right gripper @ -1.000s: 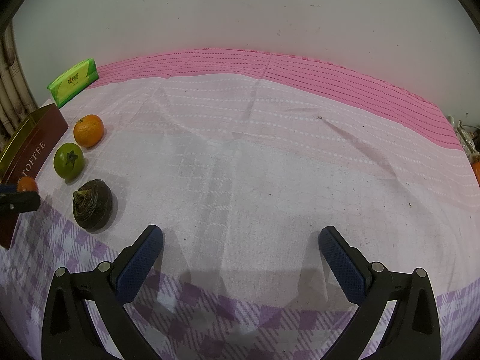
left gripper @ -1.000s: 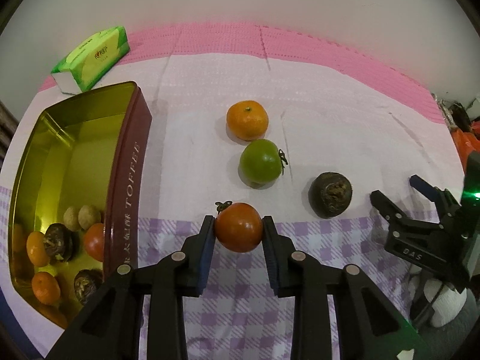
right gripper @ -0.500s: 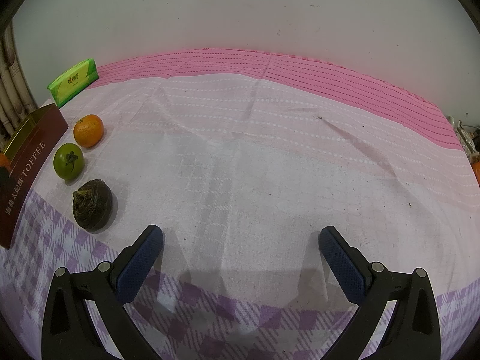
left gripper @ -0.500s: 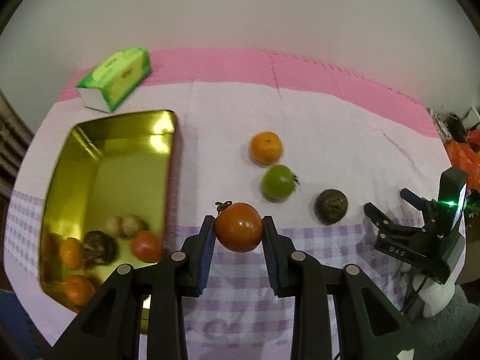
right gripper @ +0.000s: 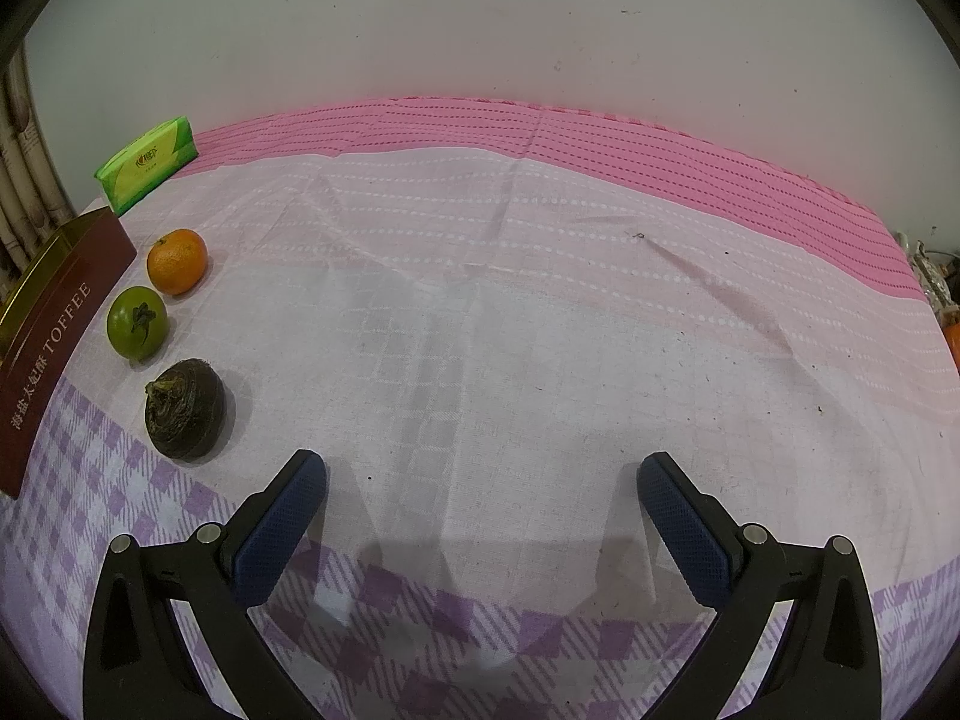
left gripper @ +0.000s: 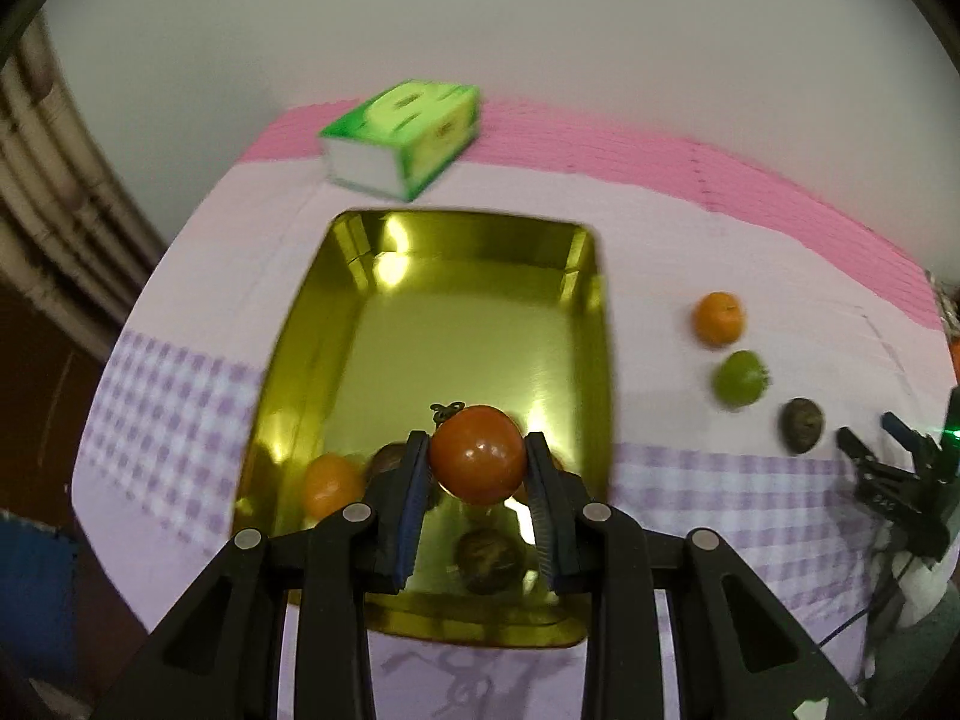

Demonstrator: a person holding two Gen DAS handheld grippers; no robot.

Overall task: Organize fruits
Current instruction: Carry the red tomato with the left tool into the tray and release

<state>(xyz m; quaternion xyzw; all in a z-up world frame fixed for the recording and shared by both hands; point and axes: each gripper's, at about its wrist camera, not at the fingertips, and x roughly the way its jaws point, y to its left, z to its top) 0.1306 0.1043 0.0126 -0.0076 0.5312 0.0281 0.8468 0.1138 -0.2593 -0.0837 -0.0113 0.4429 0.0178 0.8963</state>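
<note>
Between left gripper (left gripper: 478,463) pads, red tomato (left gripper: 477,455)

Plain off-white wall (right gripper: 480,18) behind a table under pink, white and lilac-checked cloth (right gripper: 540,312).

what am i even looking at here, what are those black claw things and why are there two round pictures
The black claws are two hand-held grippers; a person holds one in each hand. Each carries a fisheye camera looking forward along its fingers, which is why both pictures are round.

The left wrist view shows the left gripper shut on a red tomato, held over an open gold tin that has several fruits in it.

The right wrist view shows the right gripper open and empty above the tablecloth.

Beside the tin, on the cloth, lie an orange, a green tomato and a dark brown fruit. A green tissue pack sits near the far edge.
</note>
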